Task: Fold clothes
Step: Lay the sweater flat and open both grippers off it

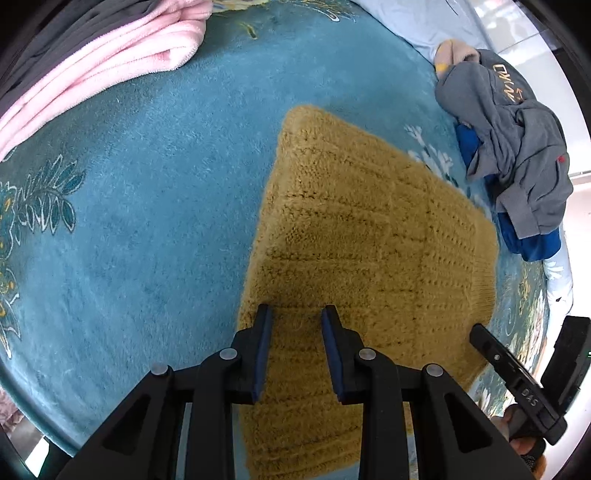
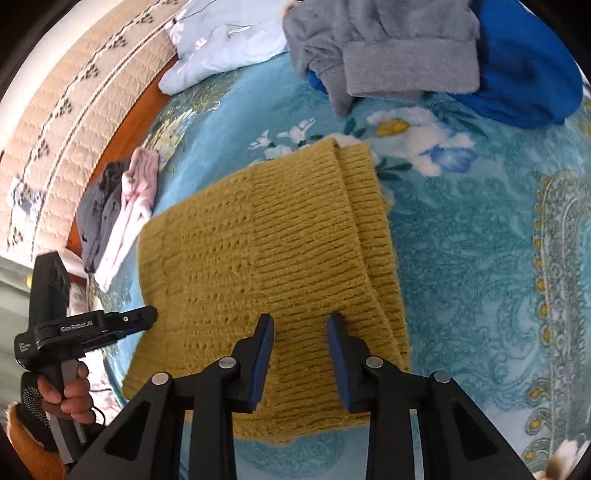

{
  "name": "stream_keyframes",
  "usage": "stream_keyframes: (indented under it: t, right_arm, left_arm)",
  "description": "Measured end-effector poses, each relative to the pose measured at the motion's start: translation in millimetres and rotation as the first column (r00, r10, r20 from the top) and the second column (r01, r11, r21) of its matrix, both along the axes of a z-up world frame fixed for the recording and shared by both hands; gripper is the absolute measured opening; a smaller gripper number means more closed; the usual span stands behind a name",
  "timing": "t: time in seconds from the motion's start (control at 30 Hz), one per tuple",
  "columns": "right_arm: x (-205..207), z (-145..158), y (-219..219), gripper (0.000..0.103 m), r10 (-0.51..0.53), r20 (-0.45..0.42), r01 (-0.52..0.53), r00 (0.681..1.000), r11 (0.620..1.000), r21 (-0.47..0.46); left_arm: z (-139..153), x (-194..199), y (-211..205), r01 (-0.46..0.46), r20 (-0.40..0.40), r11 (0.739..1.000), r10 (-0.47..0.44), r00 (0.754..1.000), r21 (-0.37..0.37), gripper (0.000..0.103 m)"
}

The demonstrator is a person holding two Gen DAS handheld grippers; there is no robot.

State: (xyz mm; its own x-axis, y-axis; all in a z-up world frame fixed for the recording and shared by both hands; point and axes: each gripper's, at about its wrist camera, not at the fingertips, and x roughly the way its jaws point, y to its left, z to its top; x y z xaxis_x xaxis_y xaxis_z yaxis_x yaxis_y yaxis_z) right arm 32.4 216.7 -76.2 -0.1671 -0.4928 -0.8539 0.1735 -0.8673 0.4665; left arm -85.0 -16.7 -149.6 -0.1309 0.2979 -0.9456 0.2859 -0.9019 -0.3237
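The left hand-held gripper [image 1: 295, 350] is hanging over the near end of a yellow knitted sweater [image 1: 354, 236], and its two blue pads [image 1: 263, 354] are standing apart with nothing between them. The right hand-held gripper [image 2: 300, 360] is doing the same over the ribbed end of that sweater [image 2: 258, 266], with its pads [image 2: 341, 363] apart and gripping nothing. I cannot tell if either one is touching the wool. The sweater is lying folded and flat on a blue fuzzy blanket [image 1: 155, 192] with flowers on it, and in the right view one ribbed layer is lying on top of another along the sweater's right edge. Each camera is also seeing the other tool at the side, held in a person's hand [image 2: 74, 395]. Past the sweater, near it on the blanket, a grey hoodie [image 1: 517, 140] with gold letters is lying bunched up on top of a bright blue garment [image 1: 532, 243]. A tan piece of clothing [image 1: 456, 51] is peeking out at the far end of that pile. On the other side, well apart from the sweater, a pink fluffy garment [image 1: 122, 62] is lying folded in layers beside something dark grey [image 1: 70, 26]. Farthest away, a pale blue cloth [image 2: 221, 48] is lying at the edge of the blanket, next to a quilted beige cover [image 2: 74, 110] with small dark triangle marks. There are no boxes or baskets in view; all the clothes are lying loose on the blanket.
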Motion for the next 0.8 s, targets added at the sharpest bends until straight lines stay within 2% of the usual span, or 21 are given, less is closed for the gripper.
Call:
stream_keyframes:
  t: [0.1, 0.2, 0.27, 0.3, 0.37, 0.47, 0.63, 0.73, 0.8]
  right_arm:
    - [0, 8, 5, 0.035, -0.016, 0.012, 0.016, 1.000, 0.999, -0.035]
    - [-1, 23, 17, 0.035, -0.051, -0.021, 0.049, 0.998, 0.996, -0.077]
    - [-3, 30, 27, 0.035, -0.082, -0.035, 0.078, 0.996, 0.992, -0.095]
    - [-4, 30, 32, 0.035, -0.098, -0.031, 0.094, 0.995, 0.991, -0.099]
    - [-7, 30, 42, 0.035, -0.129, -0.022, 0.126, 0.991, 0.986, -0.106]
    - [-11, 23, 53, 0.037, -0.170, 0.007, 0.169, 0.985, 0.979, -0.115]
    - [-13, 13, 66, 0.037, -0.191, 0.042, 0.195, 0.981, 0.968, -0.155]
    - [-18, 1, 75, 0.060, -0.199, 0.092, 0.214, 0.976, 0.955, -0.207]
    - [-24, -10, 78, 0.062, -0.206, 0.128, 0.231, 0.970, 0.946, -0.228]
  left_arm:
    - [0, 1, -13, -0.079, 0.004, 0.993, 0.078, 0.997, 0.090, 0.029]
    - [12, 4, -33, -0.179, -0.033, 0.964, 0.189, 0.981, 0.198, 0.029]
    - [23, 5, -47, -0.212, -0.077, 0.953, 0.233, 0.969, 0.217, 0.029]
    - [25, 3, -55, -0.225, -0.083, 0.950, 0.248, 0.965, 0.217, 0.033]
    - [20, -1, -65, -0.247, -0.053, 0.945, 0.264, 0.963, 0.217, 0.043]
    - [4, 7, -70, -0.275, 0.020, 0.925, 0.279, 0.960, 0.263, 0.052]
    - [-24, 16, -63, -0.271, 0.105, 0.913, 0.251, 0.962, 0.304, 0.053]
    - [-33, 14, -59, -0.288, 0.126, 0.904, 0.261, 0.957, 0.317, 0.054]
    - [-38, 12, -54, -0.297, 0.136, 0.899, 0.266, 0.954, 0.321, 0.057]
